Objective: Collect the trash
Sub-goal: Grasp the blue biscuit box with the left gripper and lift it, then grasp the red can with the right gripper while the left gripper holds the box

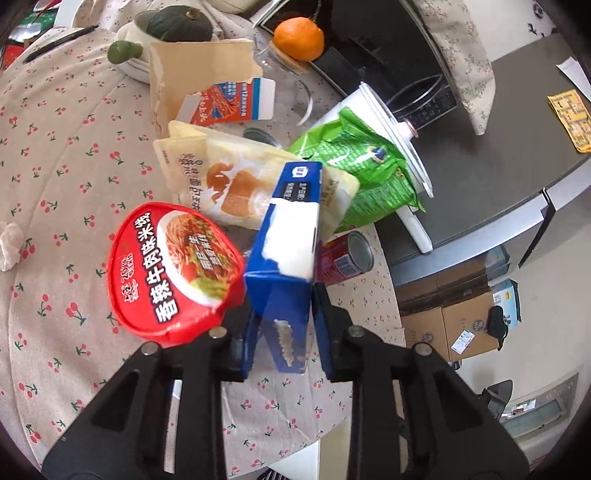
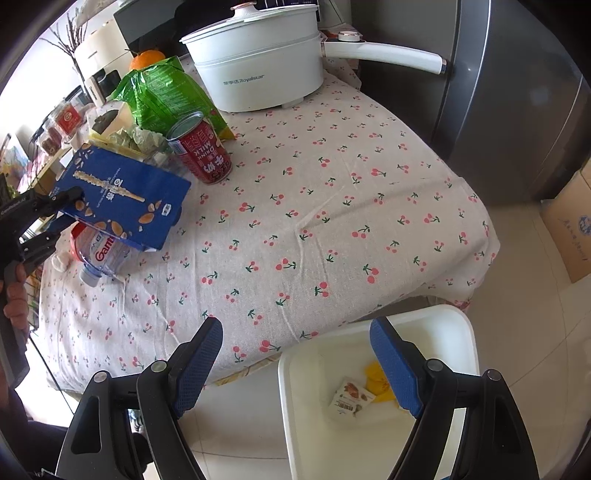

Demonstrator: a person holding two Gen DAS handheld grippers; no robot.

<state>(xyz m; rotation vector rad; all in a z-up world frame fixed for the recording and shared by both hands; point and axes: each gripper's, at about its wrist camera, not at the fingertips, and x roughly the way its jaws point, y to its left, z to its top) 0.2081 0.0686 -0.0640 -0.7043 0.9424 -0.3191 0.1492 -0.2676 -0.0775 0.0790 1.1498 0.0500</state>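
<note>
My left gripper (image 1: 282,332) is shut on a blue carton (image 1: 284,258) and holds it above the cherry-print tablecloth; it also shows in the right wrist view (image 2: 122,195), at the far left. Under and around it lie a red noodle-cup lid (image 1: 173,269), a cream bread bag (image 1: 236,181), a green snack bag (image 1: 365,173), a red milk can (image 2: 201,149) and a clear water bottle (image 2: 105,254). My right gripper (image 2: 295,369) is open and empty, over the table's near edge. A white trash bin (image 2: 454,321) stands below it with a few wrappers inside.
A white Royalstar pot (image 2: 258,70) with a long handle stands at the table's far side. An orange (image 1: 299,38), a dark squash (image 1: 179,24) and torn cardboard (image 1: 199,74) lie behind the trash pile. A grey fridge (image 2: 517,103) and cardboard boxes (image 1: 461,328) flank the table.
</note>
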